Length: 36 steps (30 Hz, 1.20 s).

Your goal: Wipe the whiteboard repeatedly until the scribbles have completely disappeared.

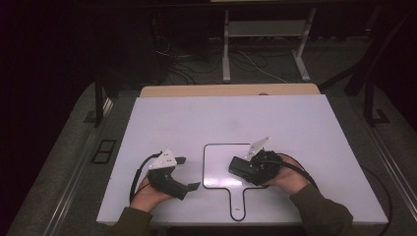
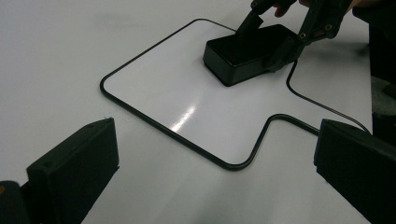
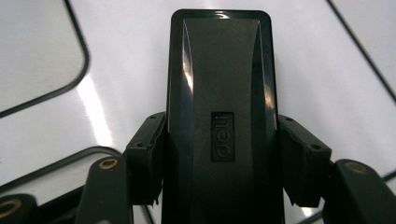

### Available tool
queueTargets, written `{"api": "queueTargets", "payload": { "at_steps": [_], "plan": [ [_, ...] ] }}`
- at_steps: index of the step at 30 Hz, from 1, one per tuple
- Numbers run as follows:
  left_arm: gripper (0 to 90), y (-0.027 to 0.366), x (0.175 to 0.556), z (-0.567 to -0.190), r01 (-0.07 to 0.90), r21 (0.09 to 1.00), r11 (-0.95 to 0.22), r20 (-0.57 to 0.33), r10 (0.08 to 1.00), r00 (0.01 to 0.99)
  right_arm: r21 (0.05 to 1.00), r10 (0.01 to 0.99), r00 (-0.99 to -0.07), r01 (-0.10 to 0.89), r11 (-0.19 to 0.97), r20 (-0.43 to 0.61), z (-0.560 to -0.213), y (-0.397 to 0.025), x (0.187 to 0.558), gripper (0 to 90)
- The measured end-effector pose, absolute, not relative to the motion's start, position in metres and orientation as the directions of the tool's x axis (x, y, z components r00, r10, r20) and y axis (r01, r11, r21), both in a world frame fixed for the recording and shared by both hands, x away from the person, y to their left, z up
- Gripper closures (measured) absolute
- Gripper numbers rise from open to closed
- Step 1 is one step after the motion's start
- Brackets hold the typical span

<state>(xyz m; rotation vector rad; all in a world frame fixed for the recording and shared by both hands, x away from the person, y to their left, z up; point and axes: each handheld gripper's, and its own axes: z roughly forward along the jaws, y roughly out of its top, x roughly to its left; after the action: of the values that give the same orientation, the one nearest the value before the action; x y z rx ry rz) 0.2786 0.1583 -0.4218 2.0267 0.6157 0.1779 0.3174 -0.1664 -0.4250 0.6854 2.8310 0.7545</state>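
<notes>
Eraser sits clamped between my right gripper's jaws, resting on the small whiteboard. Board surface looks clean, so I judge wiping nearly finished. Left gripper waits beside, jaws spread, empty.

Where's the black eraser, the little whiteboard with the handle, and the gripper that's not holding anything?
black eraser (image 3: 219, 93), right gripper view, its glossy top.
small whiteboard (image 1: 220, 160), high view, bare white face.
left gripper (image 1: 189, 173), high view, the gap between its open jaws.
</notes>
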Motion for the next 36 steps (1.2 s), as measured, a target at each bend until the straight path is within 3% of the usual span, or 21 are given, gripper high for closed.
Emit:
{"api": "queueTargets", "payload": {
  "at_steps": [14, 28, 36],
  "plan": [
    [0.0, 0.158, 0.279, -0.422, 0.351, 0.847, -0.400, -0.124, 0.492, 0.861, 0.500, 0.599, -0.800, 0.508, 0.702, -0.028, -0.425, -0.208, 0.344, 38.9],
    [0.0, 0.158, 0.279, -0.421, 0.348, 0.847, -0.401, -0.122, 0.491, 0.863, 0.493, 0.428, -0.904, 0.365, 0.790, -0.018, -0.425, -0.163, 0.316, 38.9],
    [0.0, 0.158, 0.278, -0.421, 0.349, 0.847, -0.401, -0.123, 0.491, 0.862, 0.503, 0.510, -0.859, 0.426, 0.752, -0.035, -0.426, -0.178, 0.329, 38.9]
  ]
}}
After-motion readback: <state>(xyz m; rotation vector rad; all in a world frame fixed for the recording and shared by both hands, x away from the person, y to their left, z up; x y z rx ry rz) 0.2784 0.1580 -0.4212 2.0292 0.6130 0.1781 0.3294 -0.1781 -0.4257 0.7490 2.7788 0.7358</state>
